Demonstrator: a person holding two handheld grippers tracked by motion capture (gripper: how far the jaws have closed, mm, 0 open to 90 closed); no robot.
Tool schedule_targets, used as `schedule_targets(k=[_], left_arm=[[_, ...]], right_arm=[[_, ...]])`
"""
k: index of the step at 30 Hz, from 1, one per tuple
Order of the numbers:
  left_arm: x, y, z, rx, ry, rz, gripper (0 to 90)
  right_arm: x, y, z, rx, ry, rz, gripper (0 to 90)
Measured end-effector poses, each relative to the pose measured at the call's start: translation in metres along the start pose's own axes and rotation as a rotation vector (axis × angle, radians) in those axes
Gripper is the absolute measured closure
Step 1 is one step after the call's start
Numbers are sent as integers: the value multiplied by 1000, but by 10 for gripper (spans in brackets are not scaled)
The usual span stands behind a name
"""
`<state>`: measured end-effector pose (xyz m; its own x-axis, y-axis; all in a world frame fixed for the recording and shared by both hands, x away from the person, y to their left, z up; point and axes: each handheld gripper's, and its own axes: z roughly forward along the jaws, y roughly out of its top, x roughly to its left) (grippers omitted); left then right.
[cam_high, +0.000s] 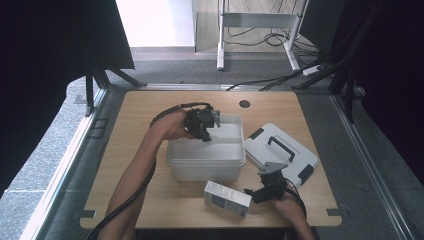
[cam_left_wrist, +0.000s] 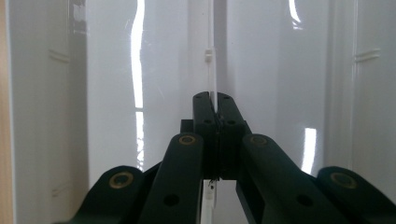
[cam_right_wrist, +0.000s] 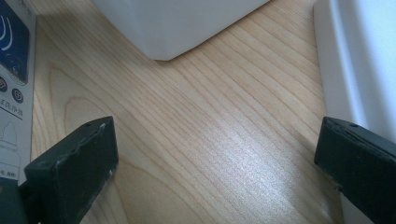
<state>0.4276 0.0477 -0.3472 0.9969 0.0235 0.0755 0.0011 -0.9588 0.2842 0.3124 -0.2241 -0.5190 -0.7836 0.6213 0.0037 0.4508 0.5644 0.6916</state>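
L gripper (cam_high: 202, 125) sits over the white plastic bin (cam_high: 206, 161), fingers (cam_left_wrist: 204, 119) pressed together, pinching a thin clear divider (cam_left_wrist: 213, 70) that stands upright inside the bin w/ its top edge between the pads. Carton (cam_high: 227, 198) lies on the table (cam_high: 140, 115) just left of the R gripper (cam_high: 248, 192), whose fingers (cam_right_wrist: 70, 163) are spread wide, nothing between but bare table; bin lid (cam_high: 281, 153) just beyond its right finger.

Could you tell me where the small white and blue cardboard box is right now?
In the high view, the small white and blue cardboard box lies near the table's front edge, before the white plastic bin, beside the right gripper.
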Motion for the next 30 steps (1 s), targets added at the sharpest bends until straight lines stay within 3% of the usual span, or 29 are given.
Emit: schedule_targets(k=[5, 10, 16, 22, 30], left_arm=[[-3, 2, -20, -17, 30, -14, 891], [-3, -7, -31, -28, 52, -80, 891], [1, -30, -38, -2, 95, -193, 890], [3, -58, -46, -15, 115, -298, 890], [2, -95, -55, -15, 146, -404, 890]], right_arm=[[0, 0, 0, -1, 1, 0, 0], [0, 0, 0, -1, -1, -3, 0], [0, 0, 0, -1, 0, -1, 0], [0, 0, 0, -1, -1, -2, 0], [0, 0, 0, -1, -1, -2, 0]])
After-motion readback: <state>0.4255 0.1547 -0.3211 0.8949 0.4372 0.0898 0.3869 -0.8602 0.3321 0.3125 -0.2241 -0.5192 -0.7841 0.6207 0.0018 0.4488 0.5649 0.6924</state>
